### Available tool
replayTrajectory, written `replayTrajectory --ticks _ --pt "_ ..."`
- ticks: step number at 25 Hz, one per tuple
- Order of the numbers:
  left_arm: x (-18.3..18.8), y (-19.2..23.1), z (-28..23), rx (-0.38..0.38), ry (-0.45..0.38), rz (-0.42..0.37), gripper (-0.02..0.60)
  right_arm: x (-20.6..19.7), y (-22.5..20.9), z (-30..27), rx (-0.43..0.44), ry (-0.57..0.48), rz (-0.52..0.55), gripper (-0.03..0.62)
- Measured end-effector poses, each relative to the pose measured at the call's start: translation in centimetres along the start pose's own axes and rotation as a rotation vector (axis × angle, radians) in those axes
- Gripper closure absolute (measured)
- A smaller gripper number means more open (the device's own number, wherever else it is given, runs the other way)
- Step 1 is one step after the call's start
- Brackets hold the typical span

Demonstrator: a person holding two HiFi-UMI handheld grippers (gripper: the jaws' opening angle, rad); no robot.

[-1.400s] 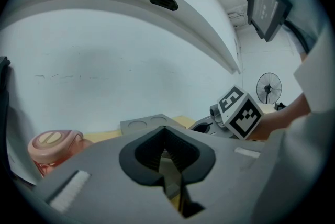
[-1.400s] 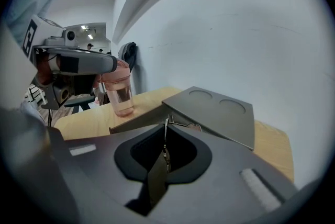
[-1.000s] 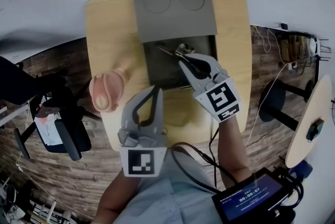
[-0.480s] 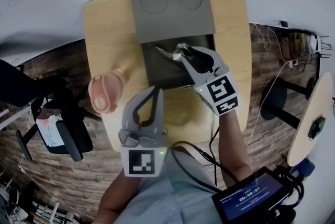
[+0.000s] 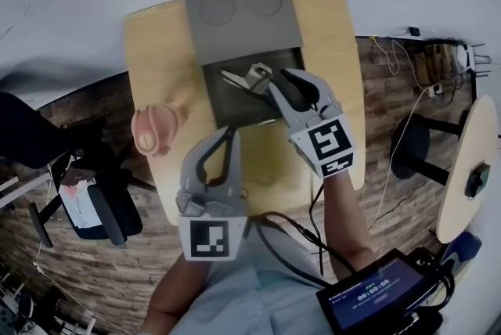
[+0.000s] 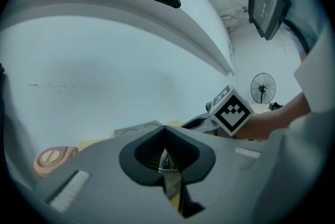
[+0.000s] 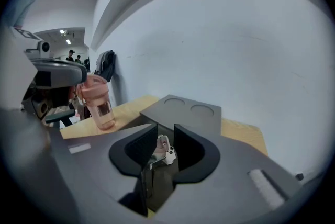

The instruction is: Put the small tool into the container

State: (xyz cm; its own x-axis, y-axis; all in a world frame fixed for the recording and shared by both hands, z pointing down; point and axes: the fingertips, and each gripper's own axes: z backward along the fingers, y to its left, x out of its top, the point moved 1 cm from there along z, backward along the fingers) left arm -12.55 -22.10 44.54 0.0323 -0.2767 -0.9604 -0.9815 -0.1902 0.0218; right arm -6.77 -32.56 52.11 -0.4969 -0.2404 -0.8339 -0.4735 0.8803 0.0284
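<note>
While the tool (image 5: 247, 78) hangs over the container's (image 5: 227, 105) dark well, you have it pinched by one end in the right gripper (image 5: 275, 88). The jaws are closed on it, with only the tool's own thickness between them. The right gripper view shows its pale metal wedged between the two pads. Holding it by the end lets the rest reach out over the middle of the well, clear of the walls, so it can go down flat rather than catch on the rim. Whether its far tip touches the floor of the well cannot be told from above.

The lid (image 5: 241, 16), with its two round recesses, lies back on the far side. That leaves the well open toward you, which suits your approach from the near right edge.

Your left gripper (image 5: 229, 136) hangs close to your body over the near part of the worktop (image 5: 160, 52), jaws together on nothing. It has no part in this step and sits out of the right one's way. The pink cup (image 5: 157, 131) stands to the left, well apart from the container.

By my reading, the placing is nearly done: lower a little, then part the jaws. Opening too high could let the tool bounce against a wall.
</note>
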Motion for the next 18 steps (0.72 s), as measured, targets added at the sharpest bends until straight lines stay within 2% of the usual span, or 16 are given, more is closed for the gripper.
replayTrajectory --ticks 4,7,10,14,18 --pt "2.8 -1.4 1.5 -0.012 -0.054 -0.037 0.572 3.3 0.9 4.8 -0.052 -0.113 -0.028 0.5" --pt "5.2 -2.7 2.8 0.0 -0.108 -0.018 0.572 5.6 1.9 9.2 -0.099 -0.206 -0.049 0.513" --pt "7.8 -4.1 4.3 0.001 -0.167 -0.032 0.572 7.7 3.2 13.6 -0.149 -0.279 -0.061 0.529" --pt "11.3 -5.5 6.0 -0.002 -0.262 -0.073 0.572 9.5 4.7 18.7 -0.244 -0.367 -0.065 0.559" --pt "14.0 -6.6 7.8 0.008 -0.308 -0.099 0.572 11.1 5.6 23.5 -0.331 -0.458 -0.063 0.591"
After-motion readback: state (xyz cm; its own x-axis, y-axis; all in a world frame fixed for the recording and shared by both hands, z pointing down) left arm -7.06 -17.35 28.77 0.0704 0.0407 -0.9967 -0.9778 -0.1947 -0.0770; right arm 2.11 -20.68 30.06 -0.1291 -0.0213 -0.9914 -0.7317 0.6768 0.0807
